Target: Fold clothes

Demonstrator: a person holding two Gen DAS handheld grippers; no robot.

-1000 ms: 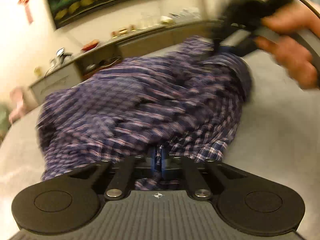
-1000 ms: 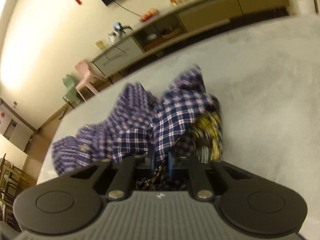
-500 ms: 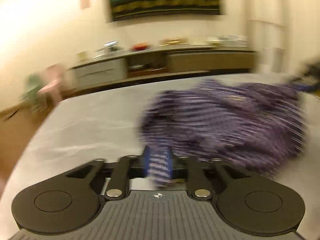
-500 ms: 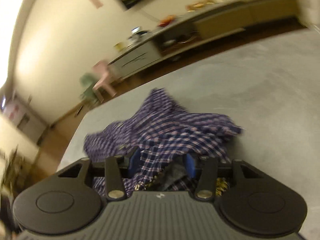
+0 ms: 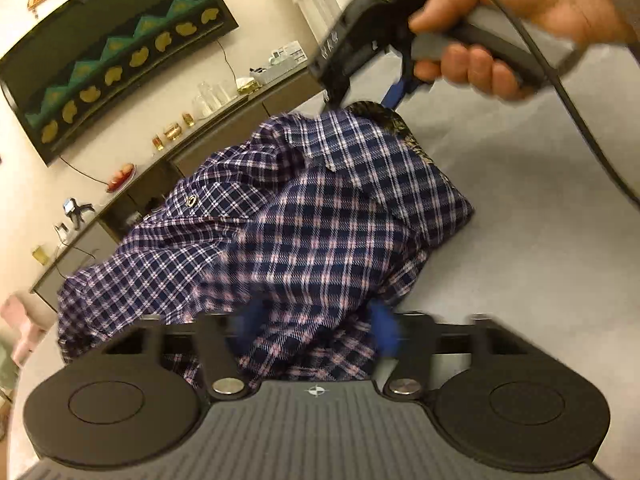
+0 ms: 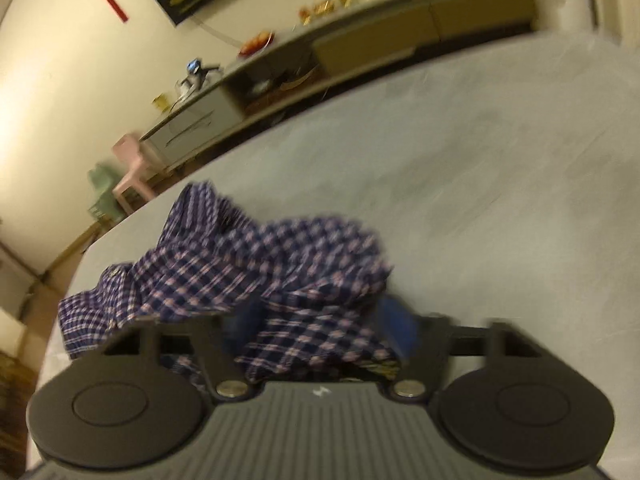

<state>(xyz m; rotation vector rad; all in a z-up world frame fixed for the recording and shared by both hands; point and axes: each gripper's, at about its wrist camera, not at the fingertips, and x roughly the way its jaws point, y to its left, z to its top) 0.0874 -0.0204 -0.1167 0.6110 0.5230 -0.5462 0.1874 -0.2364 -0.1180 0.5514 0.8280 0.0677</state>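
The navy-and-pink checked cotton shirt (image 5: 304, 216) lies bunched near the grey table's (image 6: 500, 160) left edge, draped between the spread fingers of both the left gripper (image 5: 316, 320) and right gripper (image 6: 320, 320), so loose cloth could likely snag and unravel any fold.

Light: warm, yellowish indoor light; rather dim; bright glow on the wall (image 6: 28, 92) at the left of the right wrist view
Shadow: soft dark patch on the grey surface (image 5: 532, 184) beside the plaid shirt (image 5: 320, 216)
Blur: right wrist view smeared throughout; left wrist view sharper, its blue fingertips (image 5: 384, 328) fuzzy
Distortion: strong fisheye bending; sideboard (image 6: 360, 36) curved and tilted
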